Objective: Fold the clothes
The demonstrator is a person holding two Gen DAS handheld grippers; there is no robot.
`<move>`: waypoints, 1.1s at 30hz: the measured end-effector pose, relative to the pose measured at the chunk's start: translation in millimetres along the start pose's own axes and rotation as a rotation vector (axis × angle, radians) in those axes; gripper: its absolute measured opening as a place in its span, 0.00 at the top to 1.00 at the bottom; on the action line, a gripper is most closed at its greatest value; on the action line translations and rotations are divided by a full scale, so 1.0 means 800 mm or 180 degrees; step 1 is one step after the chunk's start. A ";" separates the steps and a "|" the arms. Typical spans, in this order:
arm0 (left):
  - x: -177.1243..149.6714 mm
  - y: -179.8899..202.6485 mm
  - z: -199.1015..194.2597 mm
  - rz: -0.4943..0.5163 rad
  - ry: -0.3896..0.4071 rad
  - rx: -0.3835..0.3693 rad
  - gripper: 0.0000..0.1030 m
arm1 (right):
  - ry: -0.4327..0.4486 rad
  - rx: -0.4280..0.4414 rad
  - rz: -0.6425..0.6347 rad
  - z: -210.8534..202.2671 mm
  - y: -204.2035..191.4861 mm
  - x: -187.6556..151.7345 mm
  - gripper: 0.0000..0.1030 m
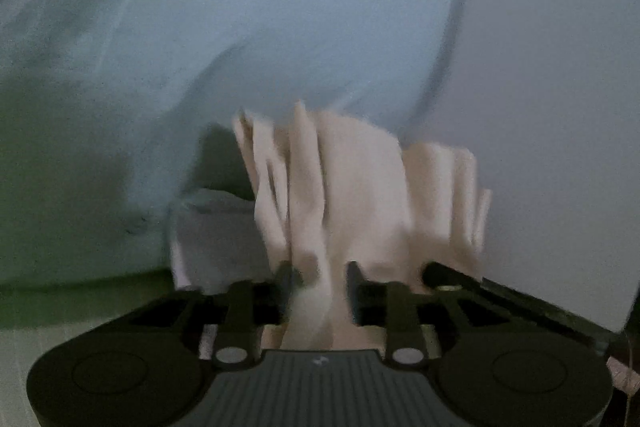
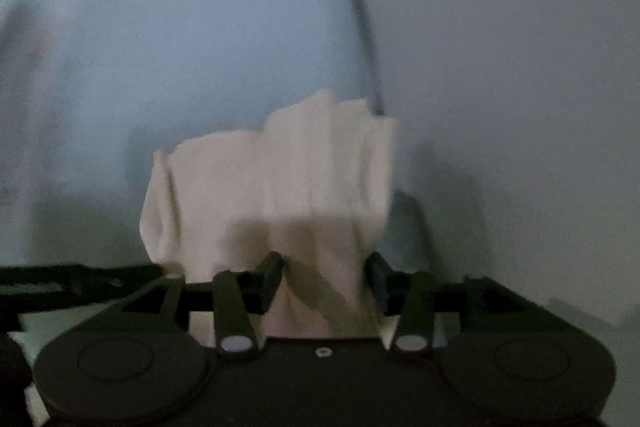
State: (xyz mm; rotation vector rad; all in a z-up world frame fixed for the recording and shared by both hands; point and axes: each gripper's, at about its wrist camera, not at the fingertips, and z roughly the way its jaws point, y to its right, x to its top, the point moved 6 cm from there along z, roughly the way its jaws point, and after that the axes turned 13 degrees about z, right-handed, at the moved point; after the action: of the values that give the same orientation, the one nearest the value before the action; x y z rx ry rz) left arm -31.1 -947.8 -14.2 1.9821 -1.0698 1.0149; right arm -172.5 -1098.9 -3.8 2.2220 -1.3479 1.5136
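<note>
A white garment [image 1: 360, 187] bunches up in folds between the fingers of my left gripper [image 1: 318, 283], which is shut on it. The same white garment [image 2: 280, 179] stands in a bunch in front of my right gripper [image 2: 324, 277], whose fingers are closed on its lower part. Both views are blurred. The other gripper's black frame shows at the right edge of the left wrist view [image 1: 520, 303] and at the left edge of the right wrist view [image 2: 72, 279], so the two grippers are close side by side.
A pale blue-grey surface [image 1: 280, 7] fills the background of both views. A dark curved line [image 2: 360, 7] runs down it toward the cloth. A dark green area [image 1: 60, 167] lies at the left of the left wrist view.
</note>
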 end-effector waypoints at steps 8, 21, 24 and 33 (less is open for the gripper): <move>-0.067 -0.051 0.037 -0.0125 -0.0607 0.0260 0.52 | -0.0206 -0.0246 0.0302 0.062 0.040 -0.025 0.42; -0.065 -0.009 -0.104 0.0157 -0.0317 0.0460 0.05 | 0.0138 -0.0200 0.0006 -0.078 0.016 -0.045 0.06; -0.069 0.015 -0.142 0.0286 -0.0199 0.0425 0.01 | 0.0107 -0.0216 -0.0028 -0.119 0.012 -0.067 0.01; -0.110 0.072 -0.230 0.0519 -0.0139 0.0336 0.00 | -0.0153 -0.0322 -0.0048 -0.220 0.019 -0.152 0.01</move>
State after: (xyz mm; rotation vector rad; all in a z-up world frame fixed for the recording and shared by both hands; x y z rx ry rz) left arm -172.6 -791.6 9.4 2.0349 -1.2413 1.1393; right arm -315.3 -939.6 -20.9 2.2147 -1.3857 1.3635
